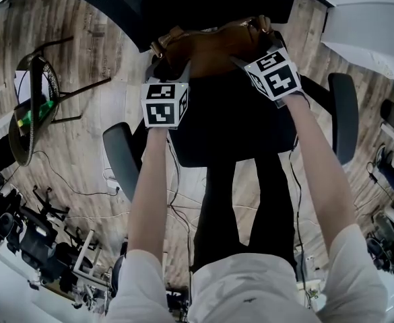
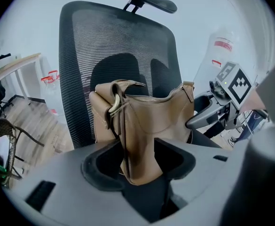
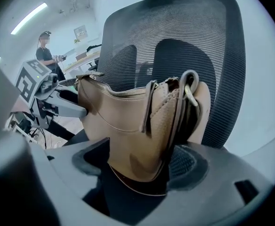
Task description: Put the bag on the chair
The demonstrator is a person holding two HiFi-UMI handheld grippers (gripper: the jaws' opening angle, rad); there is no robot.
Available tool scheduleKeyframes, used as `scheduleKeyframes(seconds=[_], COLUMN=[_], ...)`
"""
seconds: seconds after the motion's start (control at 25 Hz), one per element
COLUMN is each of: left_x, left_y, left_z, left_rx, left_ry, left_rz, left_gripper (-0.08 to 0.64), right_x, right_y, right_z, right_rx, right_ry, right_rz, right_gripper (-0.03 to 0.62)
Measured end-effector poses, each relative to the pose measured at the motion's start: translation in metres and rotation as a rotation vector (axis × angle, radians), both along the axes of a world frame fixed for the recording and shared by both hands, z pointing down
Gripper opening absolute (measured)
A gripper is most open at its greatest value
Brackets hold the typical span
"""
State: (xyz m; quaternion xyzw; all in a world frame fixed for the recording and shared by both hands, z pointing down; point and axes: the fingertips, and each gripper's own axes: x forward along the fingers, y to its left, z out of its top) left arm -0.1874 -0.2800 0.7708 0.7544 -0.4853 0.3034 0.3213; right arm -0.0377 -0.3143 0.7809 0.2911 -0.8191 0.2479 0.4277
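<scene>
Left gripper point(image 2: 139, 163) jaws: pinching bag point(image 2: 149, 121) end.
Right gripper point(image 3: 137, 167) jaws: spread wide around bag.
Chair point(image 2: 118, 36): backrest at 12 o'clock, behind bag.

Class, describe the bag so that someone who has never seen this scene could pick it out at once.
Find the black mesh-backed office chair. On its seat stands the bag. It is the only tan thing against that black, with a zipped top and a metal ring at one end.
</scene>
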Motion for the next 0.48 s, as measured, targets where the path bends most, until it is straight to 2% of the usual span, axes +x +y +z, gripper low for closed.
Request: scheduleKeyframes(seconds=[0.08,0.2,0.48], left_x=[-0.0015,-0.0015,-0.0027], left_y=[-0.0012,-0.0031,0.0006], left_z=[0.0003,0.0005,0.0039], left_rx=[-0.006,-0.010,-0.030], left_ry=[0.004,-0.001,-0.022], left_rz=[-0.008,-0.009,-0.011], left_gripper=[0.193,0.193,0.193], right_x=[-0.0001,0.0020,0.0064], right_y=[-0.0014,-0.0048,-0.0033], right_z=[0.0013,0.0024,0.0025], right_rx=[-0.005,-0.014,-0.015], right_ry=[0.001,-0.006,0.010], right_rz=[0.005,0.036,0.042], right_gripper=[0.391,0.383,0.382])
